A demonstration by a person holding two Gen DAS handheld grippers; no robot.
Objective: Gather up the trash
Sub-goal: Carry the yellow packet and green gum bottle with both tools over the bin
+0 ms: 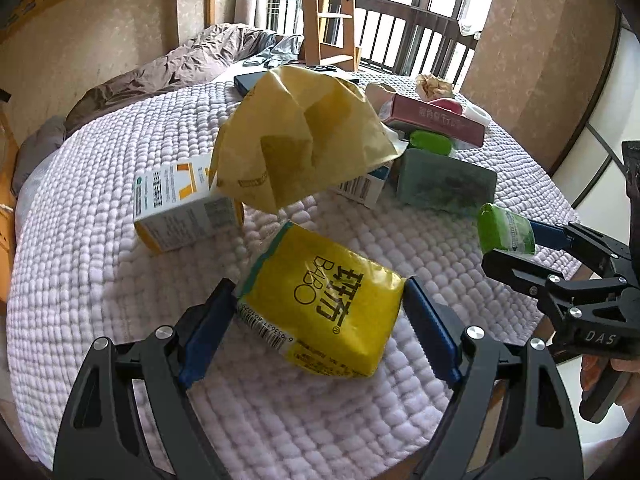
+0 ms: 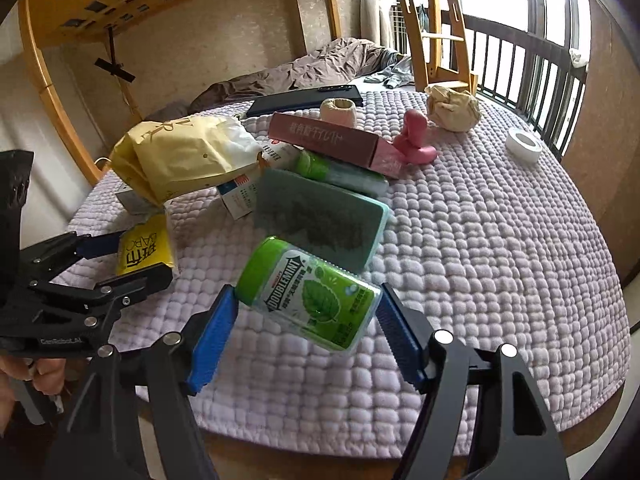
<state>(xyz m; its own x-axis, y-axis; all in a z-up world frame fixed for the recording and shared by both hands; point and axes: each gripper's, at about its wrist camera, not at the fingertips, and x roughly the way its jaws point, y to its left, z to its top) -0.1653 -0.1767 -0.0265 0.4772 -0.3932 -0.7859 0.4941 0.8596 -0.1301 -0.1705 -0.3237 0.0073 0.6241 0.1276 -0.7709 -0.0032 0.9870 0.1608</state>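
Over the quilted mat [image 2: 500, 240], left tongs [image 1: 320, 304] grip one yellow packet [image 1: 324, 300], right tongs [image 2: 308, 308] one mint bottle [image 2: 308, 296].

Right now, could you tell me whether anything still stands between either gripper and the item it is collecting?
Nothing visible does. The left gripper is shut on the yellow tissue pack, and the right gripper is shut on the green Doublemint bottle. No trash bin is in view.

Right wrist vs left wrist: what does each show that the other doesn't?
Right wrist only: white tape roll and the Doublemint label on the gum bottle held by the right gripper.
Left wrist only: the barcode side of the yellow tissue pack held by the left gripper.
Both: crumpled yellow paper bag, pink box, green sponge.
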